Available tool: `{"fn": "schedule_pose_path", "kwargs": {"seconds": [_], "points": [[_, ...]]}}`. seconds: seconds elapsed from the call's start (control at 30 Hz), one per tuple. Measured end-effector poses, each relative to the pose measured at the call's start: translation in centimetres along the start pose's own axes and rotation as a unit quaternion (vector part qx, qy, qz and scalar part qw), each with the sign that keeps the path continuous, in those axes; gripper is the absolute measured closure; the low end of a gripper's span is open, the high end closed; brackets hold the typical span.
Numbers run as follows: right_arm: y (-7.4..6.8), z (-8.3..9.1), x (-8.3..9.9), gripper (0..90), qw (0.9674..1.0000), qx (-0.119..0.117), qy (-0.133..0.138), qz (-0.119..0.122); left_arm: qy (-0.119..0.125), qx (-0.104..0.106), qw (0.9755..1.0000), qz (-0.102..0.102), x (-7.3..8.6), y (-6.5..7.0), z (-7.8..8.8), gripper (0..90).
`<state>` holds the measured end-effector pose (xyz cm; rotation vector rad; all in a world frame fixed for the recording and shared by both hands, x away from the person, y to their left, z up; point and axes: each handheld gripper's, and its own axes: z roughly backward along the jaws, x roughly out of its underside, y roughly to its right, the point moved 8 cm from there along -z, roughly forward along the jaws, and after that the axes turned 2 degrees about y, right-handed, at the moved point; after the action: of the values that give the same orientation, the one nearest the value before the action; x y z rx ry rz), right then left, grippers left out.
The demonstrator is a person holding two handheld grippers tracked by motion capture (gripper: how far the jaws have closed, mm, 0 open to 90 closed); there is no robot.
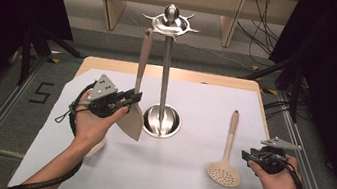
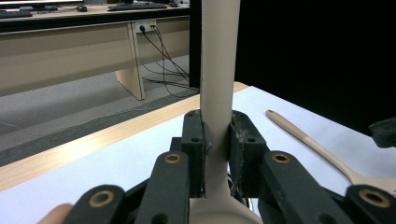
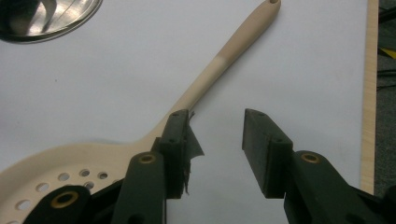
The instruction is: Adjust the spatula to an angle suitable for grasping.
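left gripper [image 2: 216, 140]: jaws clamped on spatula [image 1: 140, 77] handle, held upright beside rack [image 1: 165, 69] | right gripper [image 3: 217, 140]: jaws parted, nothing gripped, beside slotted spoon [image 3: 210, 74] lying on white sheet | step: spatula being hung, judged | next: handle hole to be aligned with hook [image 1: 149, 17] | writing: "5" [image 1: 41, 92] marked on floor

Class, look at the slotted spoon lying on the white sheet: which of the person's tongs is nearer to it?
Right. The right tongs hover open just beside the slotted spoon, by its neck. The left tongs are across the table, shut on the spatula near the steel stand.
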<state>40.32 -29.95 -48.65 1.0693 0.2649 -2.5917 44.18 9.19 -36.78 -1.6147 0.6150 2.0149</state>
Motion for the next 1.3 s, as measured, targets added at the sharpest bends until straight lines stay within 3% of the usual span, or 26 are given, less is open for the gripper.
{"fn": "schedule_pose_path", "kwargs": {"seconds": [0.03, 0.07, 0.23, 0.33, 0.73, 1.03, 1.17, 1.27, 1.3], "points": [[0.0, 0.0, 0.0, 62.1, 1.0000, 0.000, 0.000, 0.000, 0.000, 0.000, 1.0000, 0.000, 0.0, 0.0, 0.0, 77.0], [0.4, -0.1, 0.0, 62.1, 0.9997, 0.002, 0.004, 0.023, 0.001, 0.001, 1.0000, 0.001, 0.0, 0.0, 0.0, 77.0], [0.2, -0.1, 0.0, 62.1, 1.0000, 0.001, -0.002, 0.006, 0.001, 0.003, 1.0000, 0.002, 0.0, 0.1, -0.1, 76.8], [0.2, -0.1, -0.1, 62.1, 0.9999, 0.000, 0.004, 0.016, 0.001, 0.001, 1.0000, 0.001, 0.0, 0.0, 0.0, 76.4], [0.1, -0.2, -0.1, 62.1, 0.9999, -0.002, 0.001, 0.012, 0.008, 0.004, 0.9999, -0.006, -0.5, 0.1, 0.4, 76.6], [0.1, -0.2, 0.0, 62.8, 1.0000, -0.002, -0.001, 0.008, 0.036, 0.009, 0.9993, -0.002, -2.6, 0.7, 1.5, 88.4], [-0.1, -0.1, 0.0, 63.3, 1.0000, -0.002, -0.007, -0.002, 0.047, 0.011, 0.9989, 0.001, -3.6, 0.8, 1.8, 89.2], [0.3, -0.3, -0.3, 63.7, 0.9998, -0.002, 0.009, 0.020, 0.058, 0.011, 0.9983, 0.003, -4.4, 0.8, 2.1, 89.3], [0.1, -0.1, -0.3, 63.9, 1.0000, -0.002, 0.004, 0.009, 0.062, 0.011, 0.9980, 0.002, -4.6, 0.8, 2.2, 89.3]]}}
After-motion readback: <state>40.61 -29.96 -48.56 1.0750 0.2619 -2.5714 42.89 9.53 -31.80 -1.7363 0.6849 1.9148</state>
